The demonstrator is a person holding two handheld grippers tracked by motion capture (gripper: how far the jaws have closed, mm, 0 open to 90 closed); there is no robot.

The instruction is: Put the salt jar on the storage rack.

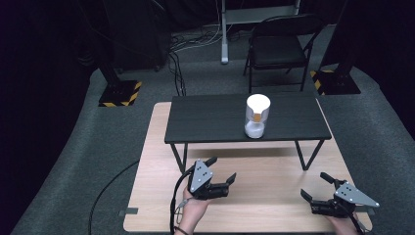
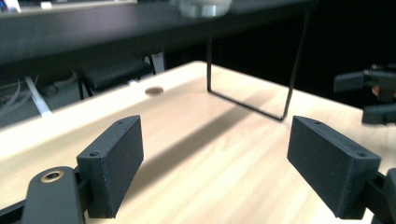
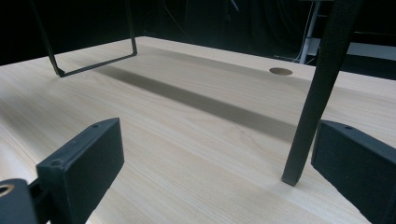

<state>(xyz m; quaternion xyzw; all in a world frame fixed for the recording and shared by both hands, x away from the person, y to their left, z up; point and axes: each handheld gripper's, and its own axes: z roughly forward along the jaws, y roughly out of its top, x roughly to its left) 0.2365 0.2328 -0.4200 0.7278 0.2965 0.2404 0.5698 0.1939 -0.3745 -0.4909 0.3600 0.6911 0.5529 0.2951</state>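
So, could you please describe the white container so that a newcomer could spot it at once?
On the wooden table stands a small black raised shelf. The white container stands upright on its right half, the one pale thing there, with an orange patch on its side.

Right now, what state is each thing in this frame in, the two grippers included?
Left gripper: open, empty, above the wooden table.
Right gripper: open, empty, above the wooden table.
Hourglass: upright on the black raised shelf, white sand mostly in the bottom bulb.
Folding chair: unfolded, unoccupied, on the floor behind the table.
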